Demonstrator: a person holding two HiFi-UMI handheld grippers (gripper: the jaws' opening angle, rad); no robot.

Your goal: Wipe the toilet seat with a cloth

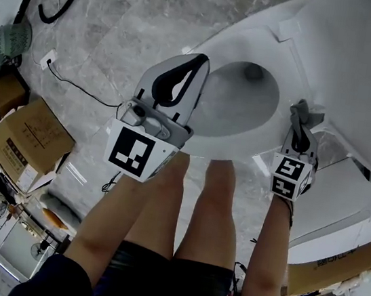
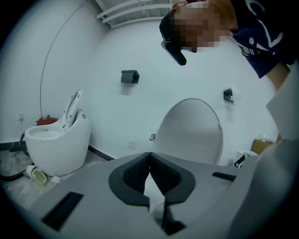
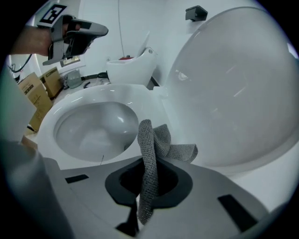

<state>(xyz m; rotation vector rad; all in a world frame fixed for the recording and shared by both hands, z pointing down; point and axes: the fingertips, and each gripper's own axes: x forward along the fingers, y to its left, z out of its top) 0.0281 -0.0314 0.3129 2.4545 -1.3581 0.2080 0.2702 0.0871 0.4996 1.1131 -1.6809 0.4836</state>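
We see the right gripper (image 3: 148,161) clamped on the grey cloth (image 3: 159,140) at the toilet seat (image 3: 154,105), with the raised lid (image 3: 233,88) behind it and cardboard boxes (image 1: 27,143) to the left (left gripper (image 2: 149,156) jaws together, empty).

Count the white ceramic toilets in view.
2. One white ceramic toilet, lid raised, fills the head view's upper right; a second egg-shaped toilet stands at the left of the left gripper view. More may be hidden.

The left gripper (image 1: 201,58) and right gripper (image 1: 299,117) have pale grey shells and black ridged pads (image 2: 133,175). Each carries a white cube (image 1: 132,151) with black square markers. The person wears dark shorts (image 1: 154,269) and a navy top (image 1: 60,284) with white print.
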